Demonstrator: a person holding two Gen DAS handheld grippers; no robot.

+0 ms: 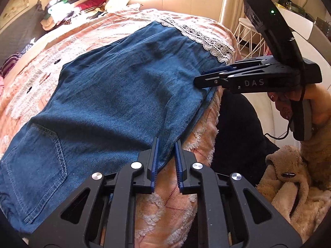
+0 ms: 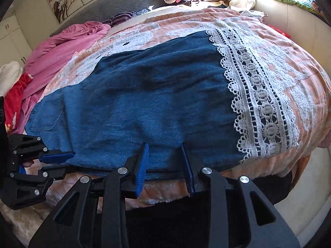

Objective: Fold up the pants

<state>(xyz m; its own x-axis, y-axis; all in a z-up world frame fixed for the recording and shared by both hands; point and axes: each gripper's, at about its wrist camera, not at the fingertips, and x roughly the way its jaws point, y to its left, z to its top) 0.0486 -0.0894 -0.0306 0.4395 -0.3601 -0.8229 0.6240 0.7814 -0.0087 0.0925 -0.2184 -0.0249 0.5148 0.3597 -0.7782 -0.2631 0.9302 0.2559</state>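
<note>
Blue denim pants [image 1: 115,95] with a white lace hem [image 1: 204,37] lie flat on the bed, back pocket [image 1: 37,165] at the near left. My left gripper [image 1: 167,144] is open at the pants' near edge, with the fabric edge between its blue pads. My right gripper [image 1: 198,79] reaches in from the right at the pants' edge near the lace. In the right wrist view my right gripper [image 2: 165,147] is open over the near edge of the pants [image 2: 144,95], and my left gripper [image 2: 62,161] shows at the left edge. The lace hem [image 2: 258,95] lies to the right.
A peach and white fluffy bedspread [image 2: 289,66] covers the bed. A pink garment [image 2: 62,47] and a red one [image 2: 14,99] lie at its left. Piled clothes [image 1: 72,8] sit at the far side. A beige fleece sleeve [image 1: 289,177] hangs at the near right.
</note>
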